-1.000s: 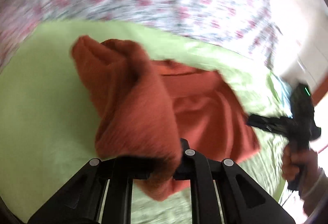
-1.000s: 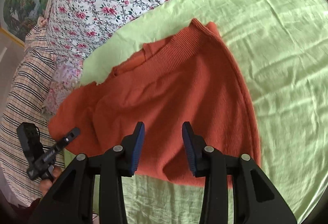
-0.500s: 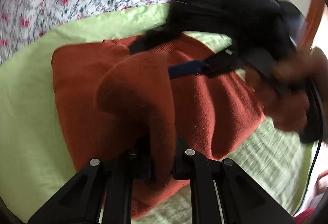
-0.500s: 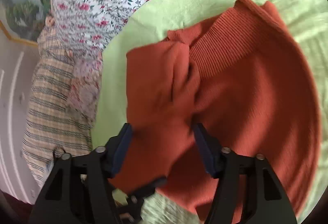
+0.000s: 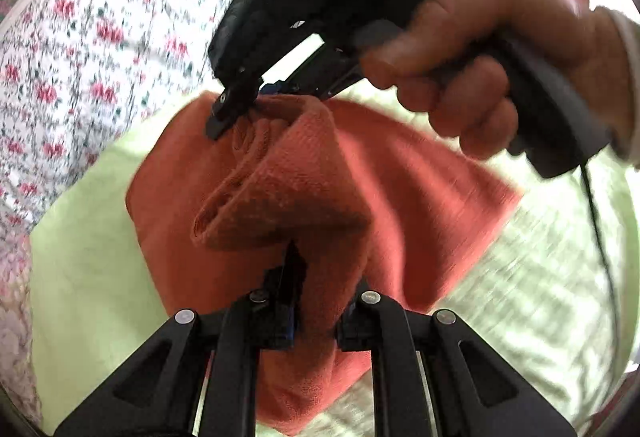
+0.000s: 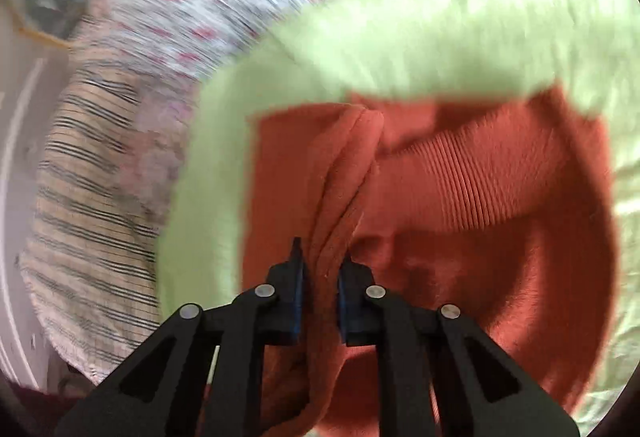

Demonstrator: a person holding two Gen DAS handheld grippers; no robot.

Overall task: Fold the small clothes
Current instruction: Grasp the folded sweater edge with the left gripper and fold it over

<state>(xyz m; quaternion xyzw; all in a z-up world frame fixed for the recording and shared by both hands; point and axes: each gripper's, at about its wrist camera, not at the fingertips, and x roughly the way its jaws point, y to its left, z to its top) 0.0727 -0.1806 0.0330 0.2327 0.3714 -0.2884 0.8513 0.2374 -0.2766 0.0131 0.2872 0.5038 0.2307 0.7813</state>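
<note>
- Two grippers pinch one orange sweater (image 5: pixel 400 197) on a green sheet (image 5: pixel 88 269).
- Floral bedding (image 5: pixel 72 49) borders the sheet's far edge.
- Left gripper (image 5: pixel 316 301) and right gripper (image 6: pixel 320 289) fingers narrow, each clamping a fold.

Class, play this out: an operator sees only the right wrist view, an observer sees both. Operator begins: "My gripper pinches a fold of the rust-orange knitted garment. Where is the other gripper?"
Observer: The left gripper is shut on another bunched fold of the rust-orange knitted garment.
Operator: Is my gripper visible from there?
Observer: Yes, the right gripper appears at the garment's far edge, gripped by a bare hand.
Operator: Anything trailing?
Observer: A black cable hangs from its handle over the light green sheet.
</note>
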